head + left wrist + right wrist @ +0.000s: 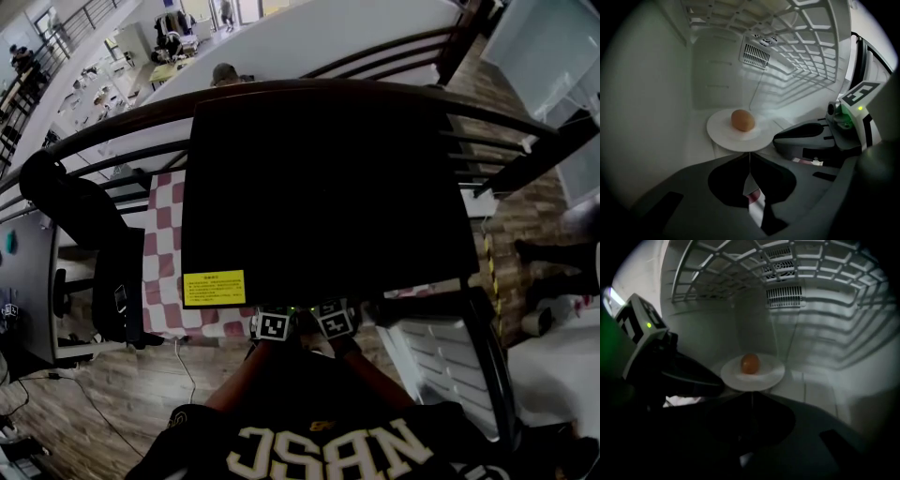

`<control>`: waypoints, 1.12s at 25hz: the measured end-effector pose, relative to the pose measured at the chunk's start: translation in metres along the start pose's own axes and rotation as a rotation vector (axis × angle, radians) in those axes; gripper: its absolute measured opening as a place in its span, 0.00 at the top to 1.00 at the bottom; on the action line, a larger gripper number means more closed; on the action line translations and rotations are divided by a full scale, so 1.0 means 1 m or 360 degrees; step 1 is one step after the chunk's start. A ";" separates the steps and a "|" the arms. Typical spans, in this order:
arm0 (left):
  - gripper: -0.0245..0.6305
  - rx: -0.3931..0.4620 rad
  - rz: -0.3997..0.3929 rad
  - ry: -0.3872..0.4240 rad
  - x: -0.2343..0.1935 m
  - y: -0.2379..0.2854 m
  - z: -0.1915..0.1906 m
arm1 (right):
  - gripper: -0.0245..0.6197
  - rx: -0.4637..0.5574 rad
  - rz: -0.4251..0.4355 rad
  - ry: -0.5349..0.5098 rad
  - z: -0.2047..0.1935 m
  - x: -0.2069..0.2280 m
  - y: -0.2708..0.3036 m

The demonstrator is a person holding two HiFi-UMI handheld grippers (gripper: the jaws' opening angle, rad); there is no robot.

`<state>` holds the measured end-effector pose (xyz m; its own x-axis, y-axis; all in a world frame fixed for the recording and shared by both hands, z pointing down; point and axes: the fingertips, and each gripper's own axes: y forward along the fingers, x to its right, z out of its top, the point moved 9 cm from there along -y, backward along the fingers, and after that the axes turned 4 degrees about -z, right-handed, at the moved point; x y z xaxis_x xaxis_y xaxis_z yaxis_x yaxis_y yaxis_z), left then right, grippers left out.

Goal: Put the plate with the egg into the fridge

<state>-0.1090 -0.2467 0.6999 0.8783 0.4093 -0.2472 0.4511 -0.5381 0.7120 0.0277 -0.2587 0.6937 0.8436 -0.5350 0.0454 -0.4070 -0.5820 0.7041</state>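
Observation:
A white plate [736, 133] with a brown egg [742, 120] on it is inside the white fridge compartment. In the left gripper view my left gripper [750, 153] is shut, its tips meeting on the plate's near rim. My right gripper [751, 392] pinches the same near rim beside it, and the plate [752, 373] and egg [750, 363] show just beyond its tips. Each gripper sees the other alongside: the right gripper [811, 136] and the left gripper [684, 376]. From the head view only the two marker cubes [272, 325] [335, 322] show, under the fridge's black top [328, 187].
A wire shelf [806, 42] hangs close above the plate, with the vent grille [785, 296] on the back wall. The fridge's side walls [647, 108] stand close on both sides. The open door with white racks [450, 366] is at the right, and a checked cloth [164, 272] lies left.

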 end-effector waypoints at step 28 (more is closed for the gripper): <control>0.92 0.0328 -0.0043 -0.0077 0.062 -0.073 -0.017 | 0.93 0.0341 -0.0080 -0.0022 -0.012 -0.011 -0.106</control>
<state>-0.0904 -0.1693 0.6437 0.8698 0.3925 -0.2992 0.4931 -0.6686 0.5565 0.0659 -0.1842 0.6269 0.8604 -0.5097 0.0035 -0.4311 -0.7241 0.5383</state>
